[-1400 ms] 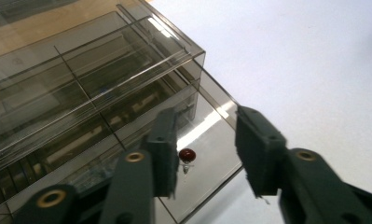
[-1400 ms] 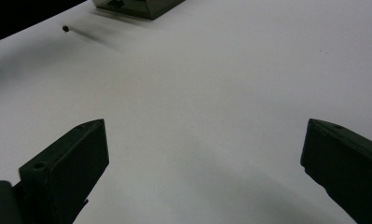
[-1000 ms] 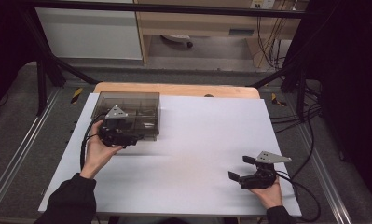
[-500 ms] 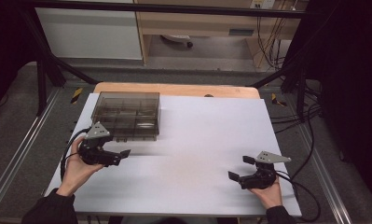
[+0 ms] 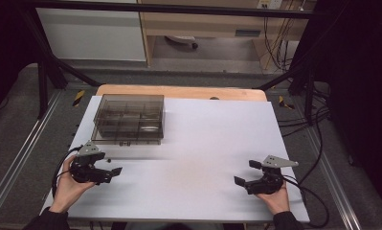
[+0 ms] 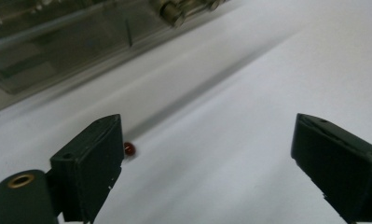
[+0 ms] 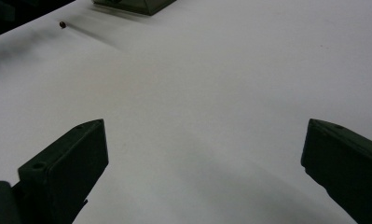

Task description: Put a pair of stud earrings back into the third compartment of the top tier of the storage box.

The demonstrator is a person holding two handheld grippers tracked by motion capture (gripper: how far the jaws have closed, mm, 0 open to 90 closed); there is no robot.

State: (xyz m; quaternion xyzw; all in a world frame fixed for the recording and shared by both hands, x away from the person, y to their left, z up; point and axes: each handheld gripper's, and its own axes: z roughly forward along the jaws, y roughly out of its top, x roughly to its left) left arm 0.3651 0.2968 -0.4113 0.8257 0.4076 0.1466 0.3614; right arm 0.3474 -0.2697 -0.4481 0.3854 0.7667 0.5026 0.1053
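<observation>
Overhead, a white table (image 5: 193, 143) carried a smoky clear compartment box (image 5: 129, 118) toward 11 o'clock. Left gripper (image 5: 111, 166) sat low at 8 o'clock in the person's left hand (image 5: 70, 188), well short of the box, jaws apart, nothing between them. Right gripper (image 5: 244, 174) sat at 4 o'clock in the right hand (image 5: 274, 197), jaws likewise spread and empty, tips aimed toward 9 o'clock.

Left gripper view: both black jaws wide apart over bare white surface. Small red bead (image 6: 129, 149) lay on the table just beside the left jaw, touching neither pad. Box edge (image 6: 81, 32) blurred at 11 o'clock.

Right gripper view: jaws spread wide. Same bead (image 7: 62, 24) tiny at 11 o'clock, box corner (image 7: 134, 5) at 12.
</observation>
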